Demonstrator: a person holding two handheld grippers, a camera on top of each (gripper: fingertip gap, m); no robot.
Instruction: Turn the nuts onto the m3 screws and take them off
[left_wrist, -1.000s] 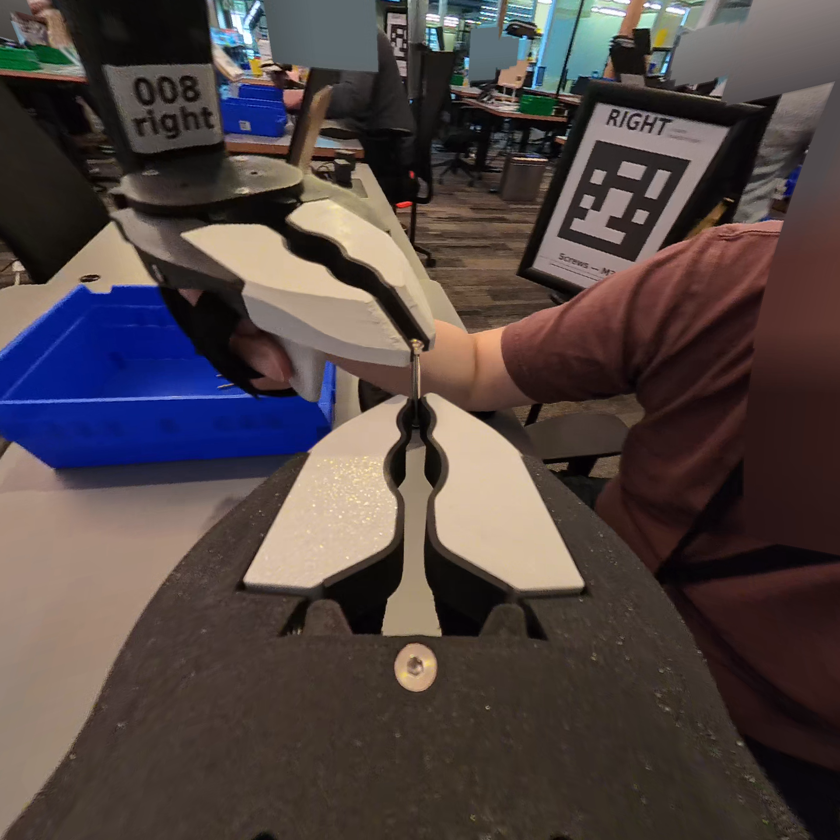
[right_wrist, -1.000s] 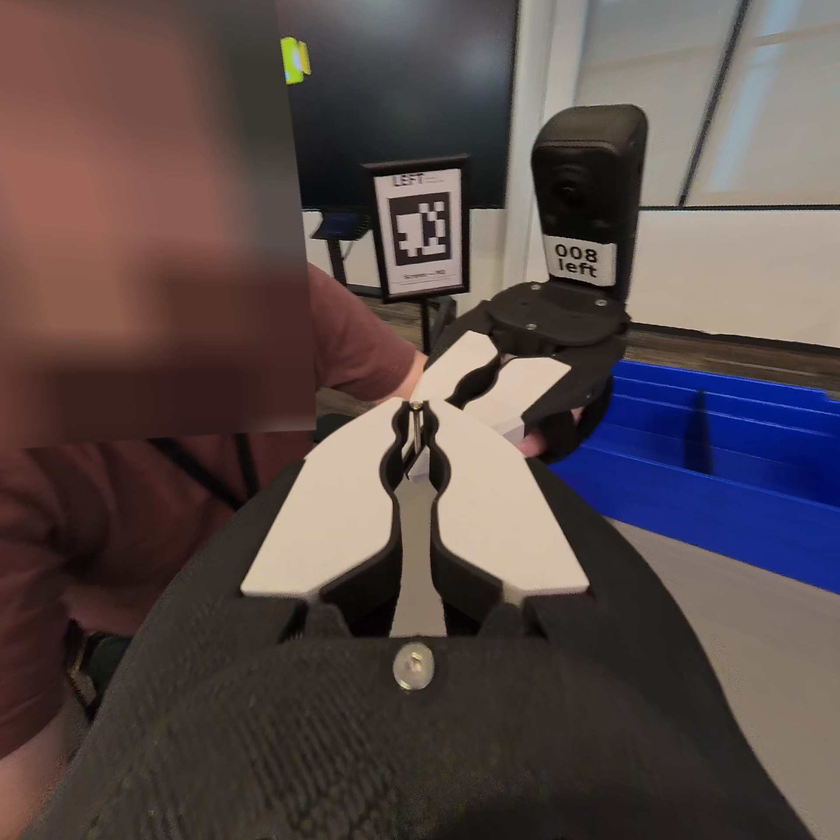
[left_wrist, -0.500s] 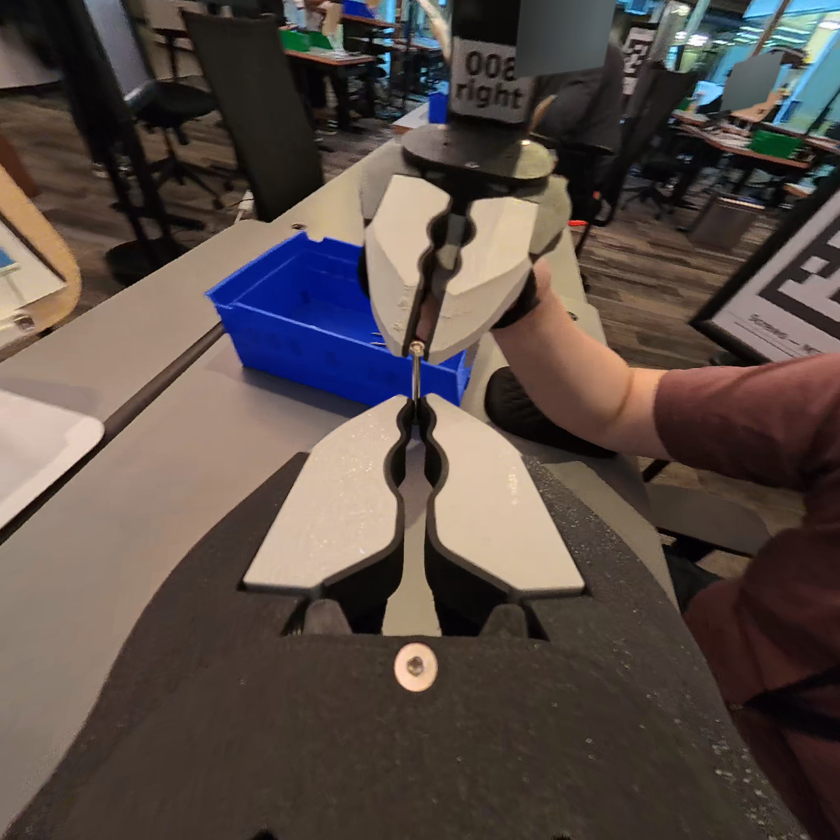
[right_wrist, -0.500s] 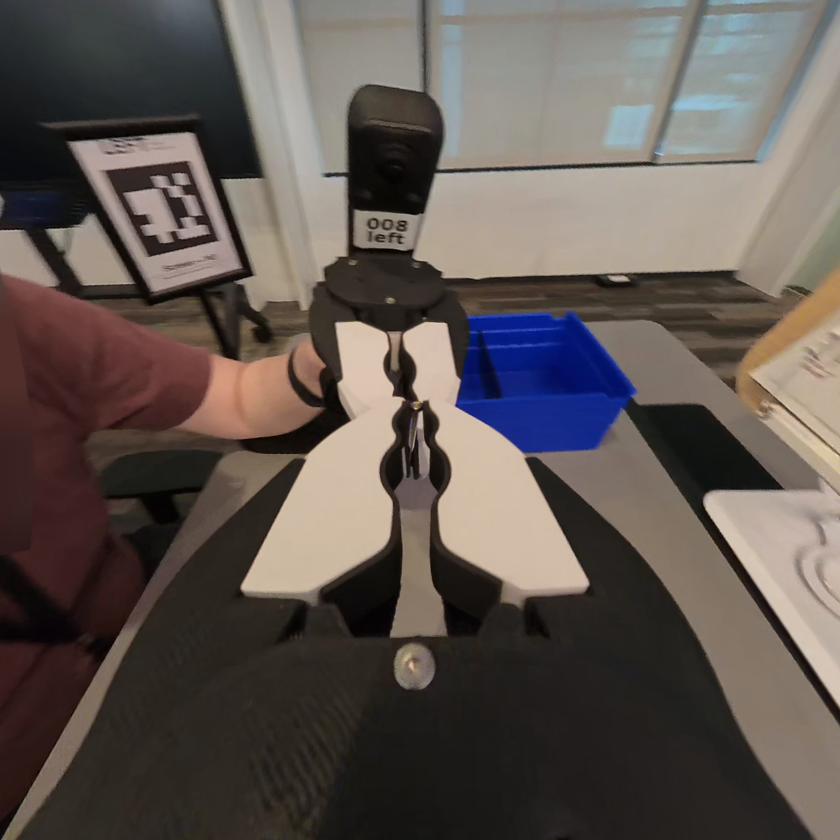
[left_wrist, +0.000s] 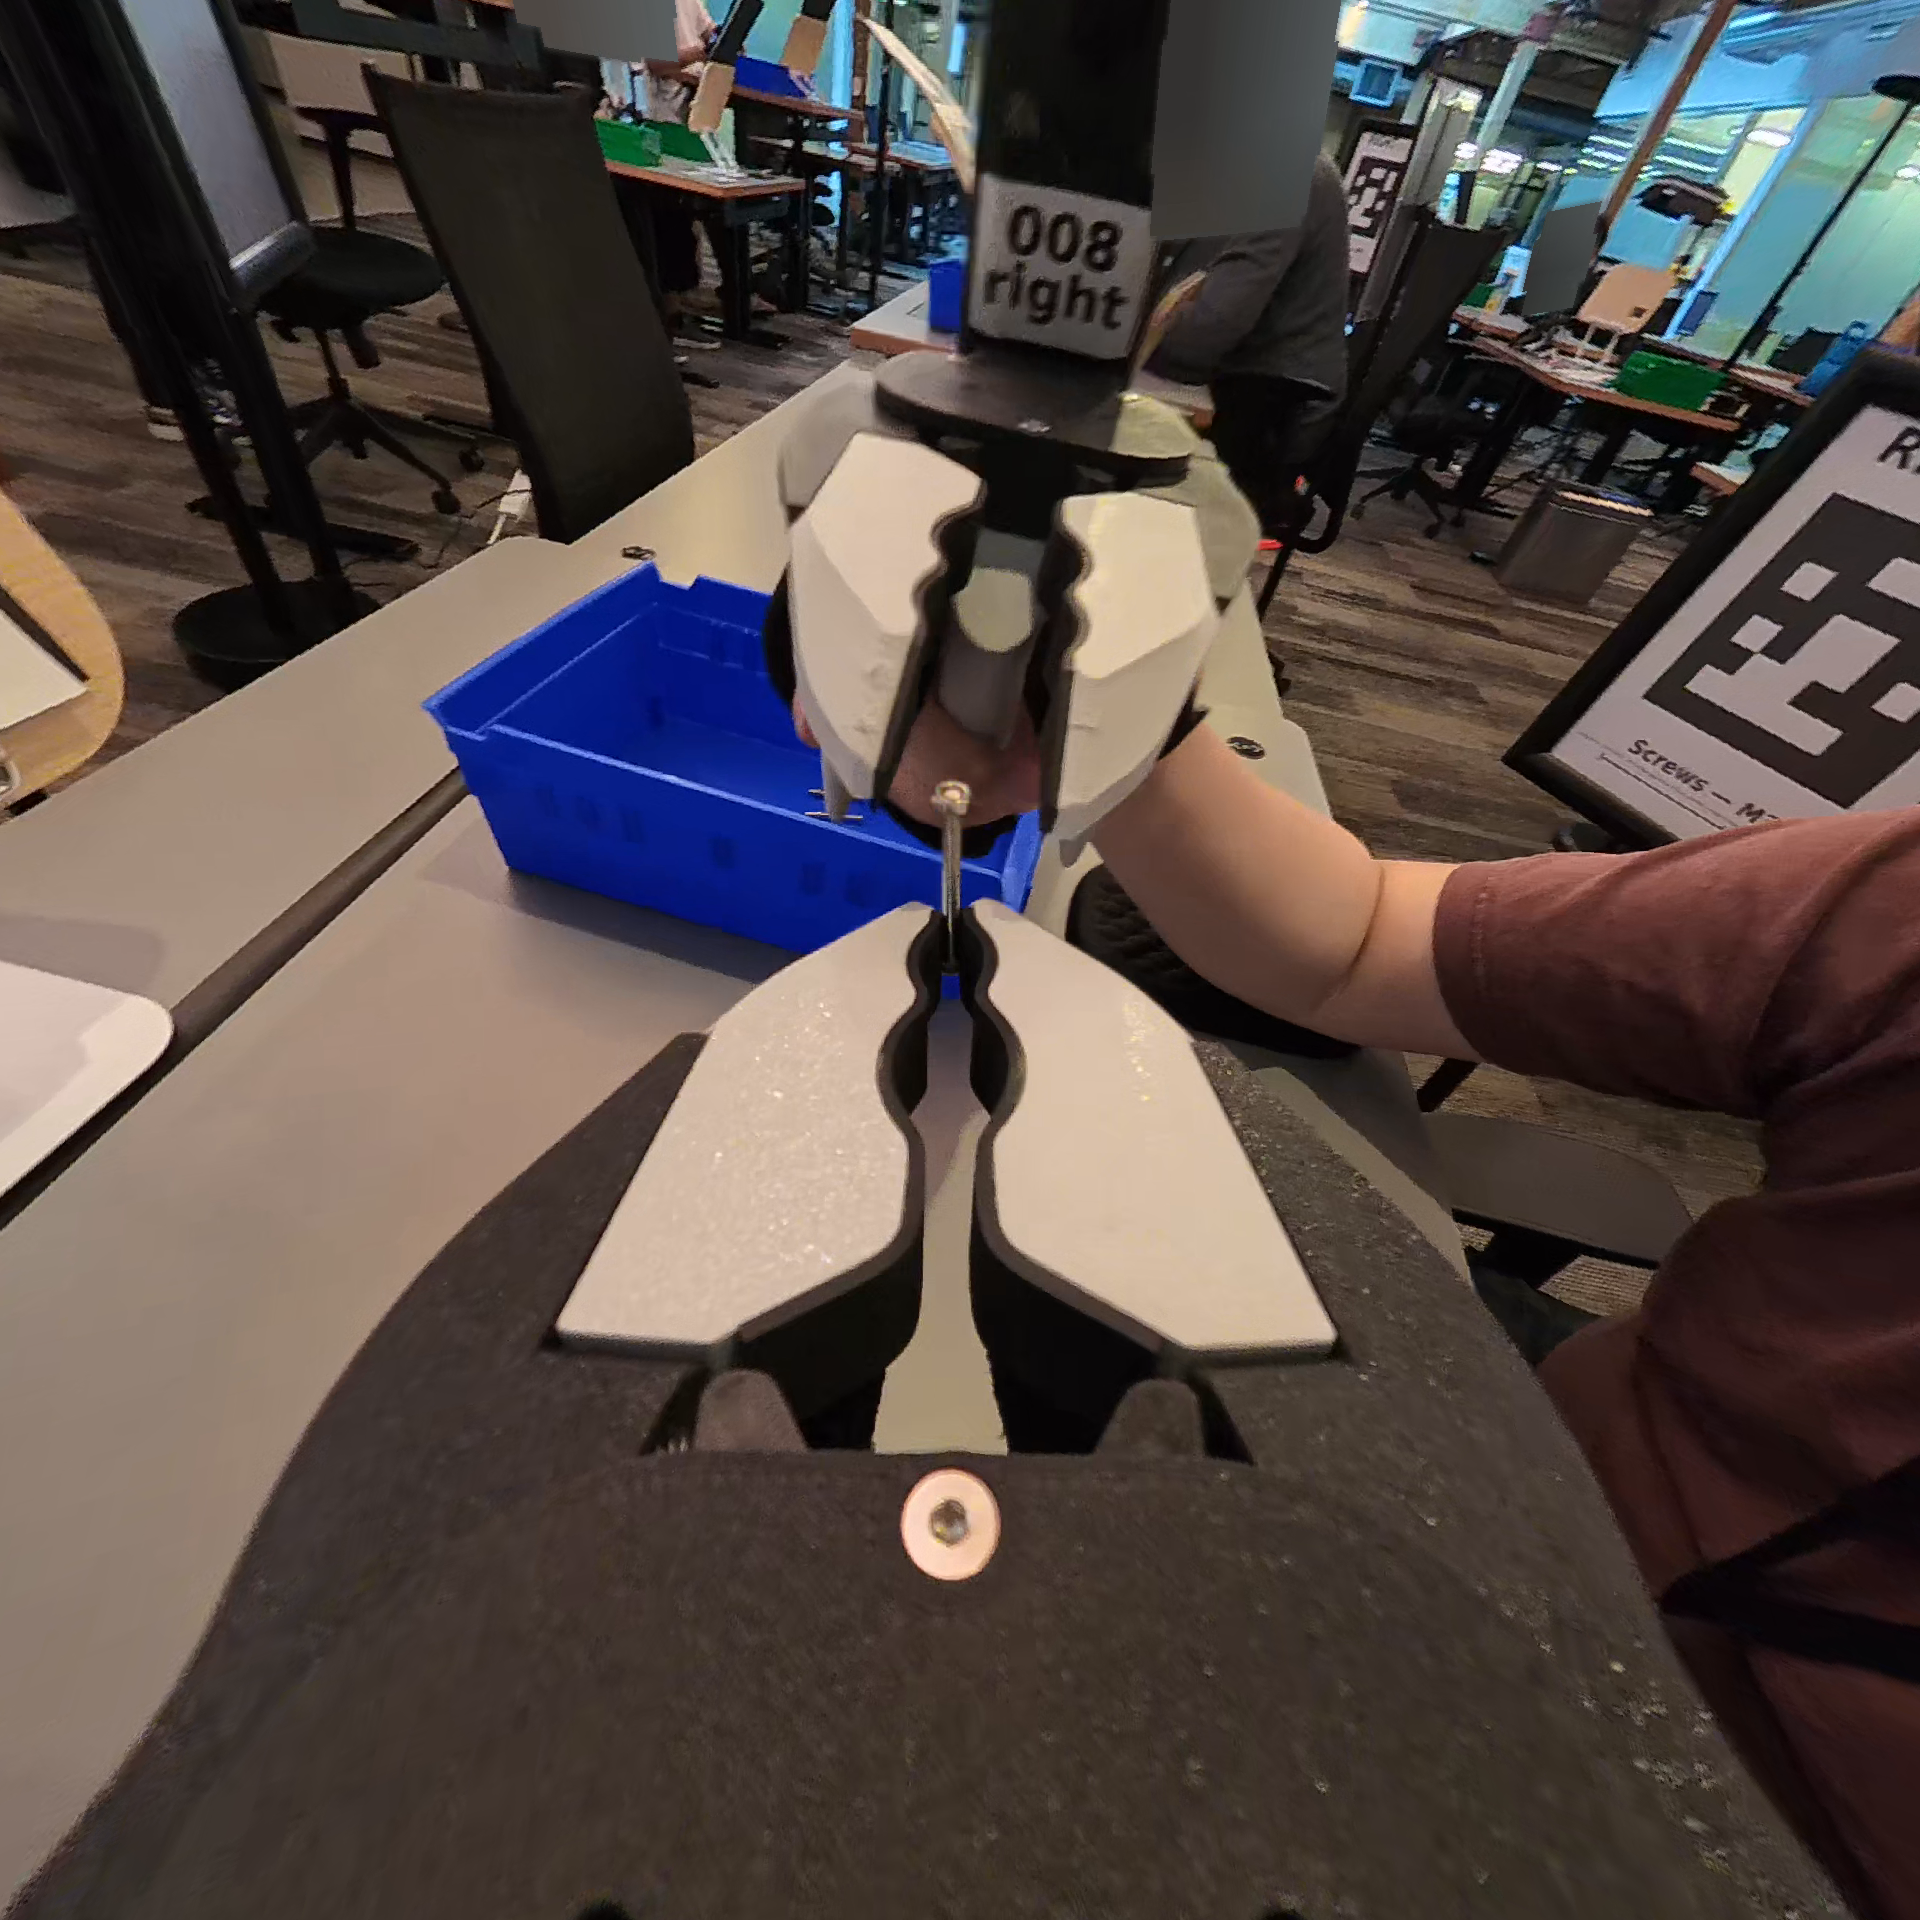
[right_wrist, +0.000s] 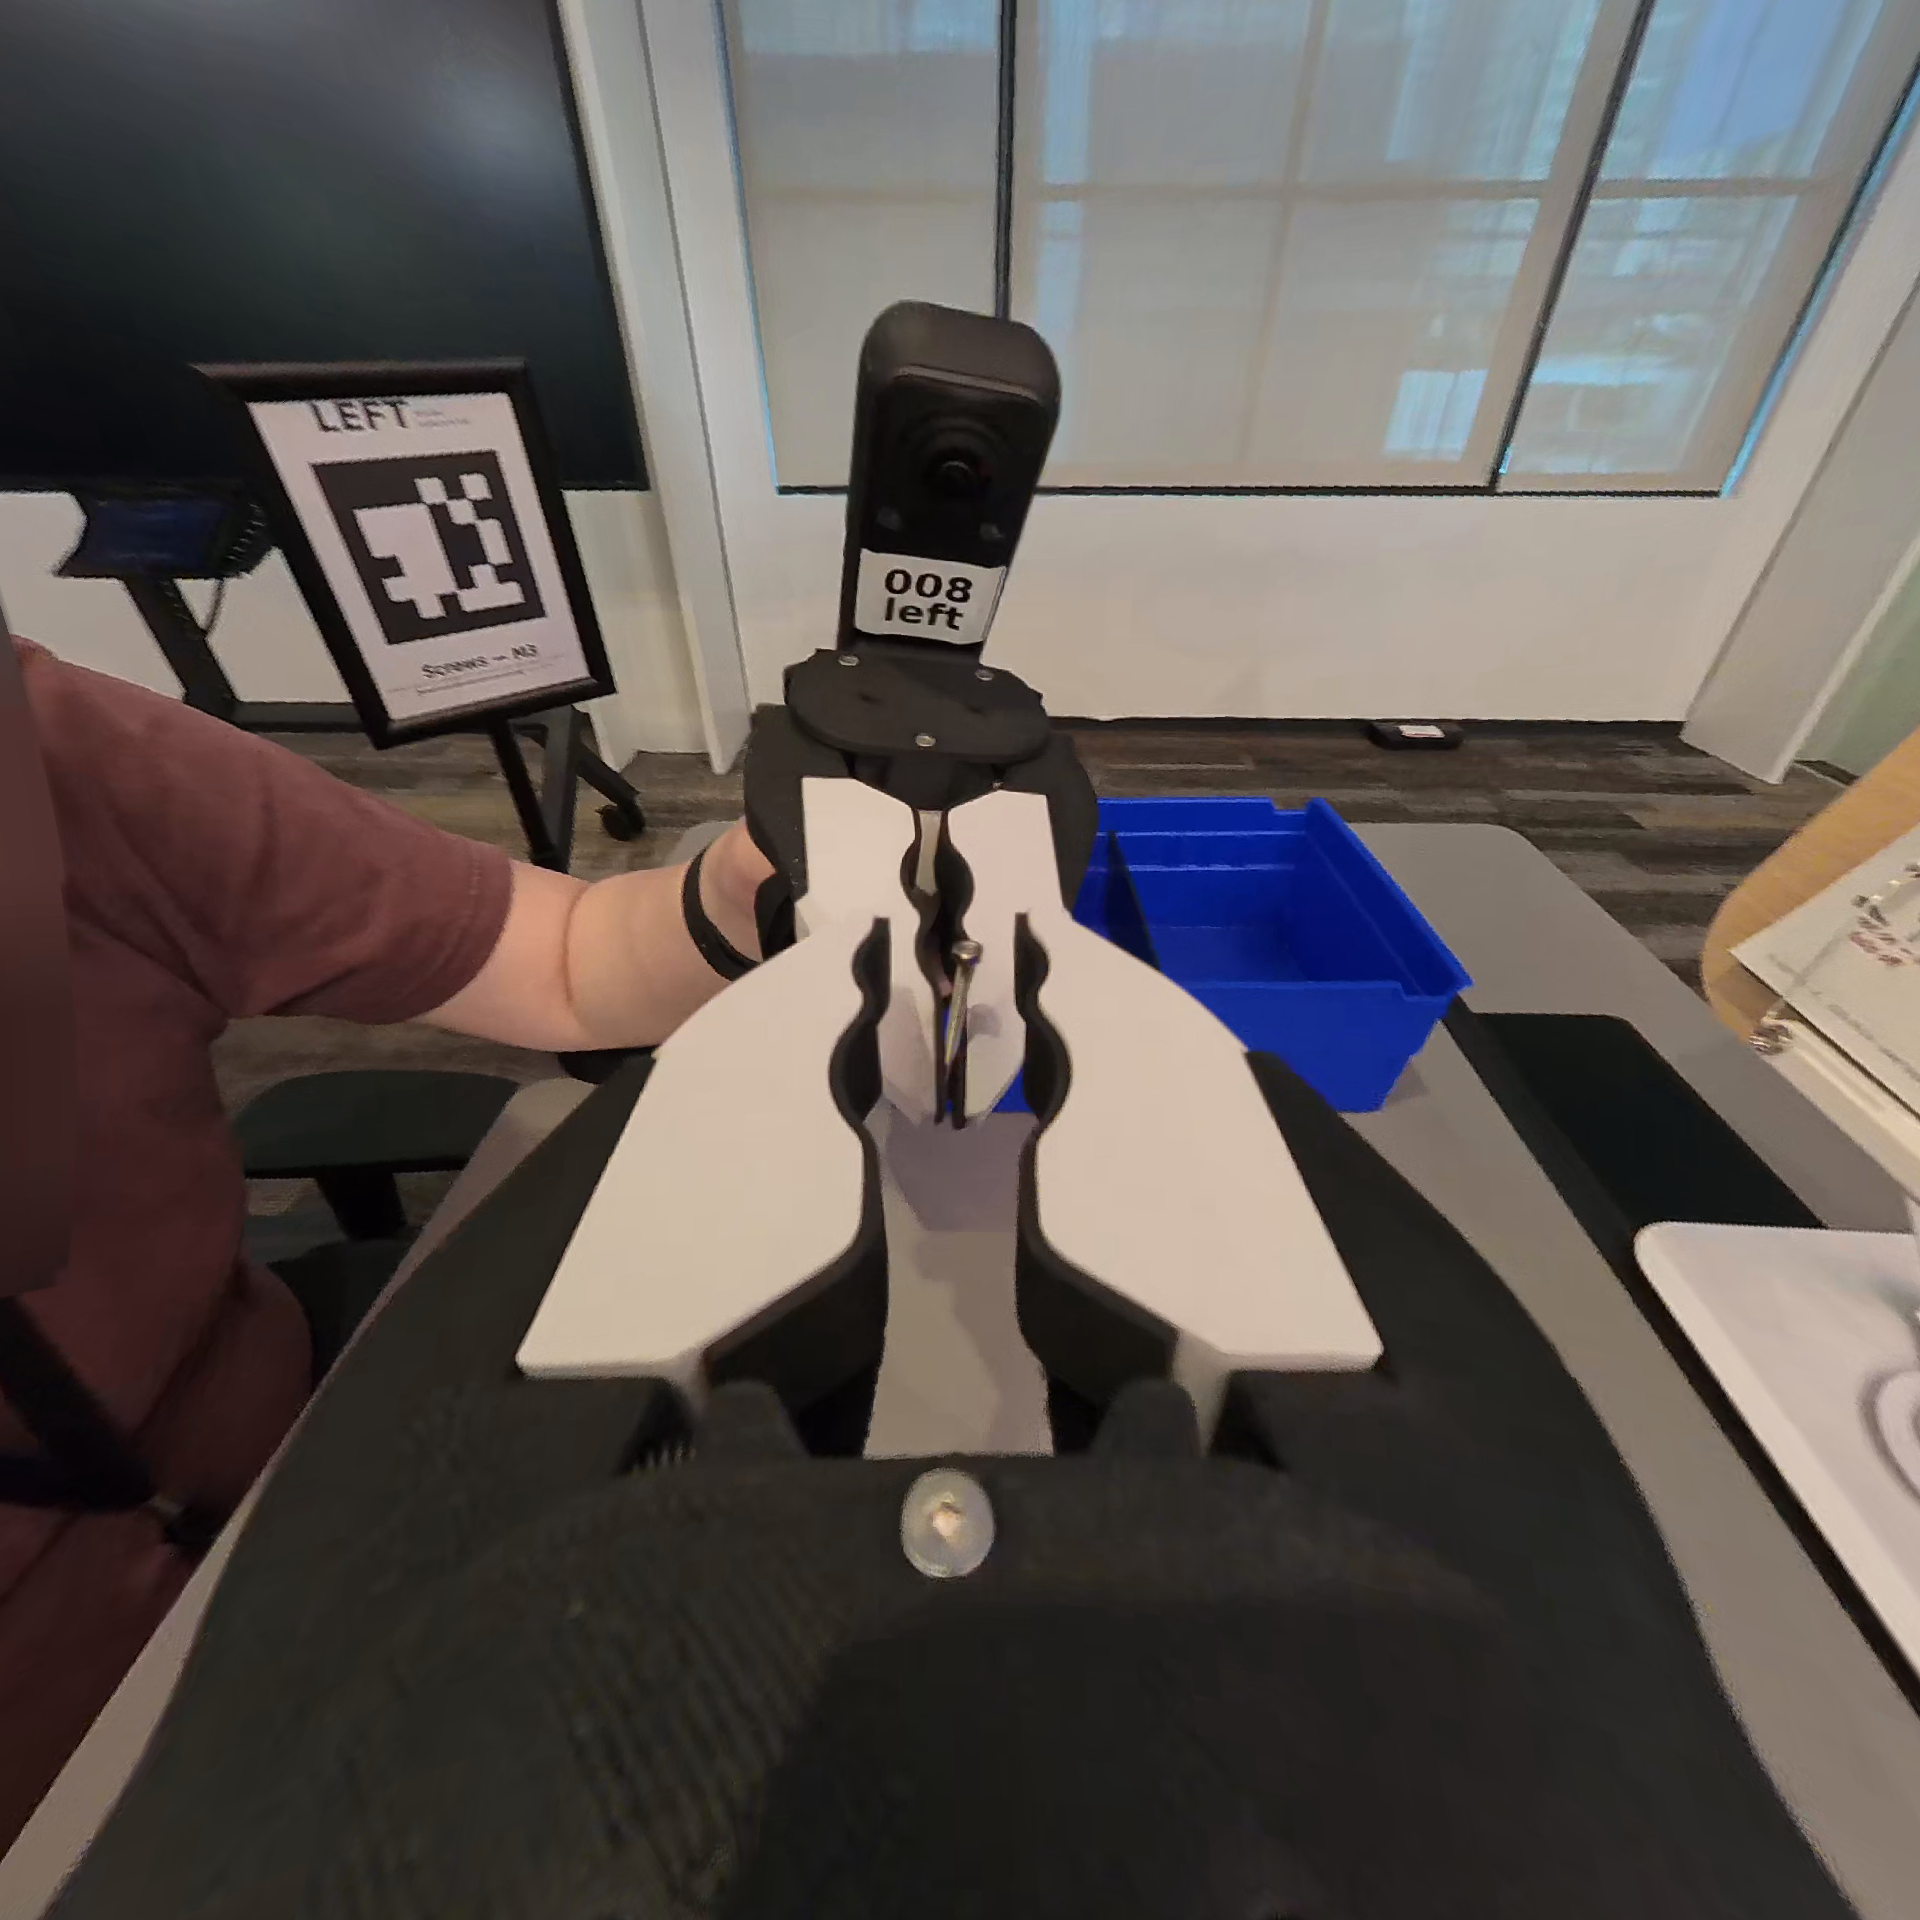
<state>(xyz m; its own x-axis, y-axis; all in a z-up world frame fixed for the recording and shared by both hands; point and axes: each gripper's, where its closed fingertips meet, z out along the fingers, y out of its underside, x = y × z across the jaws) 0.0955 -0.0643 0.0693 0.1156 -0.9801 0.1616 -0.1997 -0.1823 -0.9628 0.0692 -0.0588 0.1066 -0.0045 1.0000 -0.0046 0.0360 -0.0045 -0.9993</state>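
Screw (left_wrist: 951, 847) is clamped at its lower end by the left gripper (left_wrist: 951, 920), fingers closed on the shank, head end up. Right gripper (left_wrist: 961, 800) is spread apart around the screw head, nothing gripped, no contact visible. Nut on the screw cannot be made out. Blue bin (left_wrist: 675, 748) sits just behind the screw on the grey table (left_wrist: 312, 1039); framed marker sign (left_wrist: 1766, 665) stands well off to its right.
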